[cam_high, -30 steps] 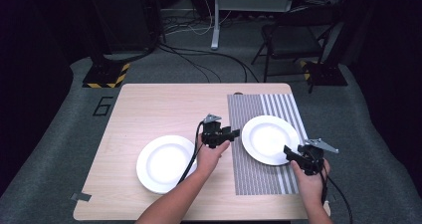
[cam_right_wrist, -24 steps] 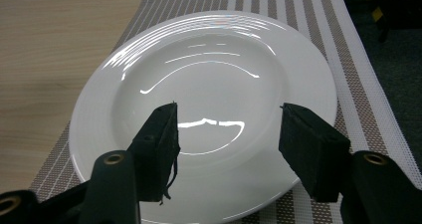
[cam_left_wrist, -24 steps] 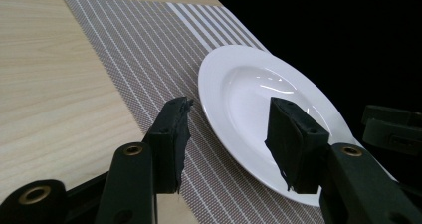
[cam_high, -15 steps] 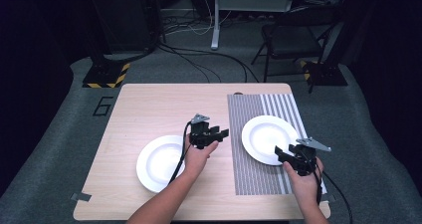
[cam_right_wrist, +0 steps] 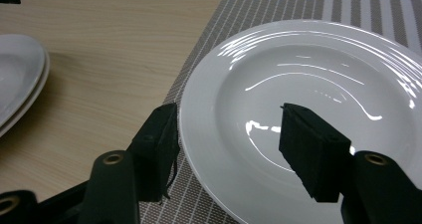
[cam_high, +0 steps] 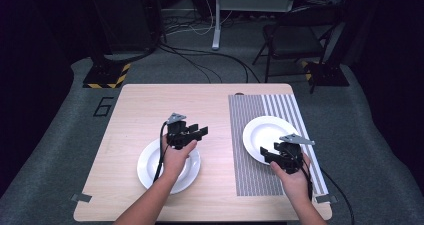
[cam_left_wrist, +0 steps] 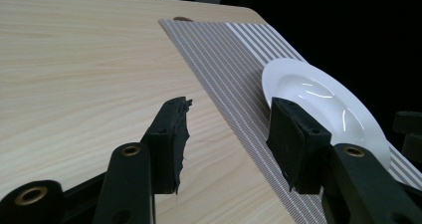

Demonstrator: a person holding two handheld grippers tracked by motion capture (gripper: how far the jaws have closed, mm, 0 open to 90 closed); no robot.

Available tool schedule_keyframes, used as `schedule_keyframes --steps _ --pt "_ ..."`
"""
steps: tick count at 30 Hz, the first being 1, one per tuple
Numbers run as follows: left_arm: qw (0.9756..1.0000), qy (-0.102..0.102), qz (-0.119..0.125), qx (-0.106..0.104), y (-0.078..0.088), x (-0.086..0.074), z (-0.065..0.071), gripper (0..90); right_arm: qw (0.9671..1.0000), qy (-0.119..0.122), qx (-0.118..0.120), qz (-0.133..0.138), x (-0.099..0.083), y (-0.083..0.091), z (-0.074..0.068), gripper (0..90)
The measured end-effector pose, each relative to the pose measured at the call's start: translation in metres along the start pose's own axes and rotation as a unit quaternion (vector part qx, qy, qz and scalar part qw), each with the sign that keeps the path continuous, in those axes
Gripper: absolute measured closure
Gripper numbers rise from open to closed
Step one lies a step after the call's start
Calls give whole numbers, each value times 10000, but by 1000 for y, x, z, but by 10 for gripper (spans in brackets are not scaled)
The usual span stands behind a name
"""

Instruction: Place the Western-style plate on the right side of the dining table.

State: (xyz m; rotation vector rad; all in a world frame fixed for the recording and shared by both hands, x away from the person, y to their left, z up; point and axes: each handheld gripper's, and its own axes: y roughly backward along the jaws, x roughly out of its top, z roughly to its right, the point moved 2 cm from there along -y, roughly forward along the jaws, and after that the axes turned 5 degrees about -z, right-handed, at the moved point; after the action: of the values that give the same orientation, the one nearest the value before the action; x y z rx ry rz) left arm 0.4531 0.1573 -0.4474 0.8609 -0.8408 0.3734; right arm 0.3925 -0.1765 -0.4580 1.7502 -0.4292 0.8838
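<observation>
Left plate (cam_high: 169,165) sits on bare wood toward the desk's (cam_high: 150,105) near left corner. Left tongs (cam_high: 199,132) hang above its far rim, jaws apart, empty, pointing across toward the mat (cam_high: 250,135). Right plate (cam_high: 265,137) lies on the striped mat by the desk's right edge. Right tongs (cam_high: 267,154) stand at its near rim, jaws apart with nothing gripped; the right gripper view has the rim (cam_right_wrist: 191,129) lying between them. Judgement: right hand is much the nearer to that plate; it lies straight ahead of those tongs.
</observation>
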Motion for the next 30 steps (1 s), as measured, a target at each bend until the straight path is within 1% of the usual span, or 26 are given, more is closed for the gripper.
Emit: schedule_keyframes --steps 2,3,4,5,6,7,8,9,10,11,12,13,14,16,17,18,19,20,22,24,25,26,27,28,29,30 --pt "10000 -27 39 51 10 -1 -5 496 10000 85 43 -26 2 -1 -6 400" --pt "10000 -27 39 51 10 -1 -5 496 10000 85 43 -26 2 -1 -6 400" --pt "9999 -10 70 112 19 -2 -10 495 9998 166 133 -25 5 -1 -13 400" --pt "9999 -10 70 112 19 -2 -10 494 9998 166 133 -25 5 -1 -13 400" --pt "9998 22 83 185 28 -4 -15 494 9996 228 181 -26 7 -1 -18 399" --pt "9998 22 83 185 28 -4 -15 494 9996 228 181 -26 7 -1 -18 399" --pt "9997 39 82 240 37 -6 -20 493 9993 283 232 -9 10 -1 -24 399" --pt "9997 39 82 240 37 -6 -20 493 9993 283 232 -9 10 -1 -24 399" --pt "9995 44 99 310 46 -9 -26 492 9990 339 296 -1 11 -2 -30 399" --pt "9995 44 99 310 46 -9 -26 492 9988 363 334 -3 12 -2 -33 398" --pt "9992 82 140 360 55 -11 -30 490 9985 403 369 -3 13 -3 -35 397" --pt "9992 82 140 360 55 -11 -30 489 9985 403 369 -3 13 -3 -35 397" --pt "9988 62 192 441 63 -13 -34 489 9980 454 439 -1 14 -3 -42 397" --pt "9987 84 195 473 67 -15 -35 488 9977 496 470 0 15 -3 -45 397" --pt "9984 72 214 525 73 -16 -38 487 9974 527 498 -1 15 -4 -48 397" --pt "9979 149 274 574 79 -19 -41 485 9967 579 577 2 16 -4 -53 397" --pt "9979 149 274 574 79 -19 -41 484 9967 579 577 2 16 -4 -53 397" --pt "9974 172 321 620 87 -22 -45 483 9960 635 628 6 17 -5 -59 396" --pt "9968 210 337 696 95 -26 -50 481 9952 692 694 -3 18 -6 -63 395" --pt "9962 215 323 783 104 -30 -56 477 9944 750 742 -5 18 -8 -68 394" --pt "9962 215 323 783 104 -30 -56 473 9944 750 742 -5 18 -8 -68 394" --pt "9953 280 333 860 111 -35 -61 472 9936 792 801 -27 18 -11 -72 392" --pt "9953 280 333 860 111 -35 -61 472 9932 803 840 -34 18 -12 -74 390" --pt "9946 268 319 946 119 -40 -68 470 9927 821 884 -38 18 -14 -75 389" --pt "9946 268 319 946 119 -40 -68 469 9927 821 884 -38 18 -14 -75 389" --pt "9937 274 304 1047 126 -45 -73 468 9913 854 998 -44 17 -16 -78 388"
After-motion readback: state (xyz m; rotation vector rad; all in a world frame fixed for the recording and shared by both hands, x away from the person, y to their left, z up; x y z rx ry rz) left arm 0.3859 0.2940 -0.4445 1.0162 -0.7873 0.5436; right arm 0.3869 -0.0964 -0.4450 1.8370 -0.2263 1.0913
